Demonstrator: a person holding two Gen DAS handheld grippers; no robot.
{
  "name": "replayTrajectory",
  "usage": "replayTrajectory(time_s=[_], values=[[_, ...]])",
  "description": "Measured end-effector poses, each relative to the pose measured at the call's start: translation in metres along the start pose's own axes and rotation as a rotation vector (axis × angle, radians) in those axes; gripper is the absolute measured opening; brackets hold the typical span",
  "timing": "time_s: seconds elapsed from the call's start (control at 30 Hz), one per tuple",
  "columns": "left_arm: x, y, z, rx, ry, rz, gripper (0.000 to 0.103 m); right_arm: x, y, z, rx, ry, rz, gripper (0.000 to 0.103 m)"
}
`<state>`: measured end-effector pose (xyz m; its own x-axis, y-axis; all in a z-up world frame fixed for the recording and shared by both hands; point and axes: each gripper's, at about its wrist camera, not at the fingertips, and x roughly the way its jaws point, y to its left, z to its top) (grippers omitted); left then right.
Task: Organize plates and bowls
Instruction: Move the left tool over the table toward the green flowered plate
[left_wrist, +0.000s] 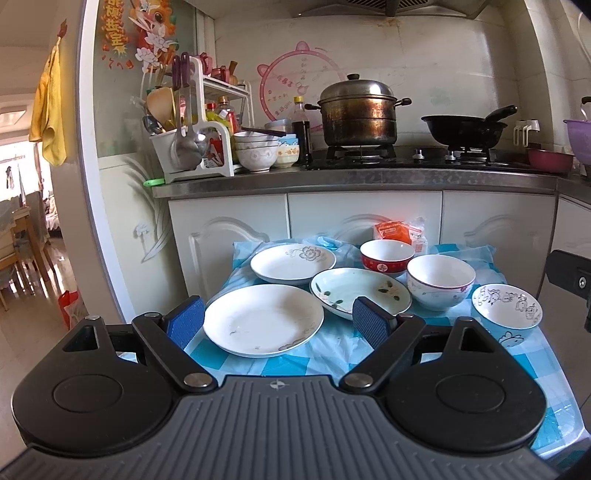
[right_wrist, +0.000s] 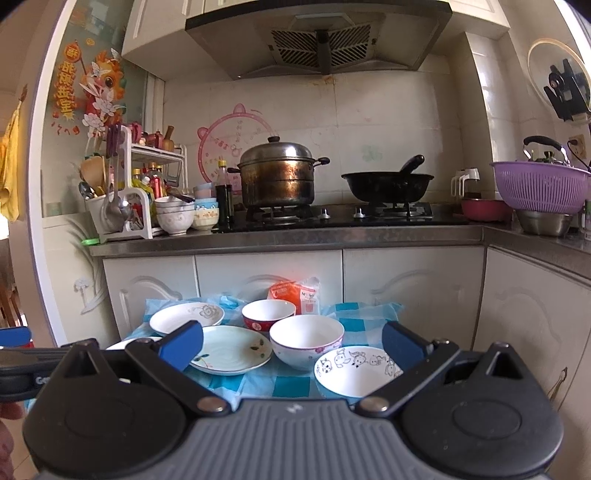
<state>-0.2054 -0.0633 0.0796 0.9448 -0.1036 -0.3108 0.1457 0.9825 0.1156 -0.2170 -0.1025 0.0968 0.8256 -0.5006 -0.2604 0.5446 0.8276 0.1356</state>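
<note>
Hovering above a small table covered in a blue-checked cloth (left_wrist: 332, 354), with nothing yet stacked or gathered: sorting looks unstarted, every dish lying singly and apart or only just overlapping at the rims.

Counted on the cloth: three plates, three bowls. Plates: plain white plate (left_wrist: 263, 319) nearest the left side, pale green flowered plate (left_wrist: 360, 291) in the middle, white plate with grey flower (left_wrist: 293, 263) at the back left. Bowls: red bowl (left_wrist: 386, 257) at the back, white bowl with purple trim (left_wrist: 440, 281) just beside it, cartoon-printed blue bowl (left_wrist: 506, 314) at the front right. Behind the bowls, an orange packet (left_wrist: 392, 232) and a clear packet.

Left gripper (left_wrist: 277, 322) spread wide, holding nothing, blue pads flanking the plain white plate from above, no contact visible. Right gripper (right_wrist: 291, 349) likewise spread wide and empty, aimed over the cartoon bowl and the purple-trimmed one.

Left to do, judging by the layout: plates into one pile, bowls nested into another. Unrelated bowls already stacked on the kitchen counter (left_wrist: 332, 182) beside the steamer pot (left_wrist: 357, 114).
</note>
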Motion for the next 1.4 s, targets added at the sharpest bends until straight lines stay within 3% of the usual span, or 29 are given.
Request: replayTrajectory(time_s=[0.5, 0.97, 1.17, 1.4], values=[[-0.015, -0.004, 0.0, 0.033, 0.011, -0.093, 0.103, -0.017, -0.01, -0.001, 0.008, -0.021, -0.002, 0.102], [-0.009, -0.001, -0.005, 0.06, 0.053, -0.127, 0.103, -0.013, -0.021, -0.013, 0.041, 0.015, -0.011, 0.102], [-0.001, 0.002, -0.012, 0.041, 0.091, -0.181, 0.103, -0.003, -0.028, -0.027, 0.068, 0.038, -0.014, 0.102], [0.02, 0.009, -0.032, 0.03, 0.108, -0.178, 0.103, 0.015, -0.048, -0.059, 0.149, 0.086, -0.02, 0.102]])
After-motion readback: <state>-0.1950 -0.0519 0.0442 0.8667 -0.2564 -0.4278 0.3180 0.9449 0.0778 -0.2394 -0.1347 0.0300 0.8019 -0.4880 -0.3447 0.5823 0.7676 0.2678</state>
